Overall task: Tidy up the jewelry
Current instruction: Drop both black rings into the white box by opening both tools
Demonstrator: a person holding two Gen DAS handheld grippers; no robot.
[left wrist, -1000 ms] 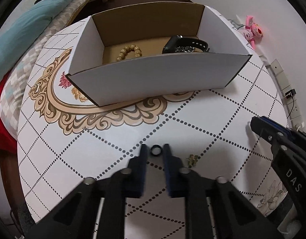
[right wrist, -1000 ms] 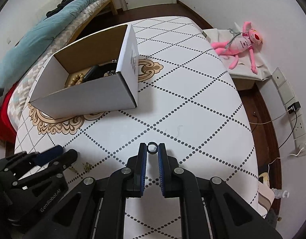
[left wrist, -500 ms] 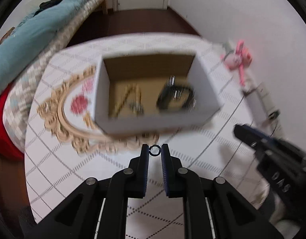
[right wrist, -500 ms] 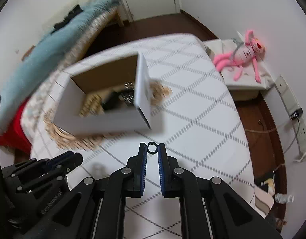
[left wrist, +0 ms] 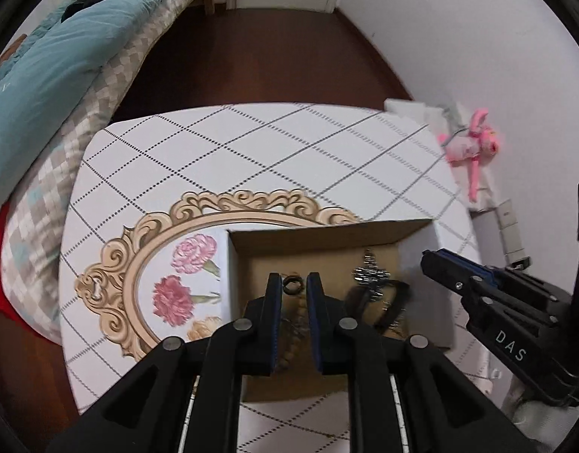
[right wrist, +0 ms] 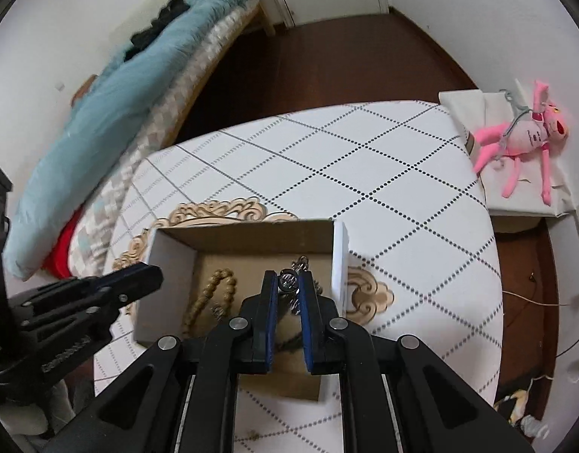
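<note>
An open cardboard box stands on the patterned table. Inside lie a wooden bead bracelet, a silver sparkly piece and a black watch band. My left gripper is shut on a small dark ring and holds it above the box interior. My right gripper is shut on a small silver ring, also above the box, over the right half. Each gripper shows at the side of the other view, the right and the left.
The table has a white cloth with dotted diamonds and a gold floral frame. A bed with a teal blanket lies at the left. A pink plush toy sits on a low stand at the right.
Both grippers lifted off the table with their rings and moved forward; they now hover over the open box, seen from above.
</note>
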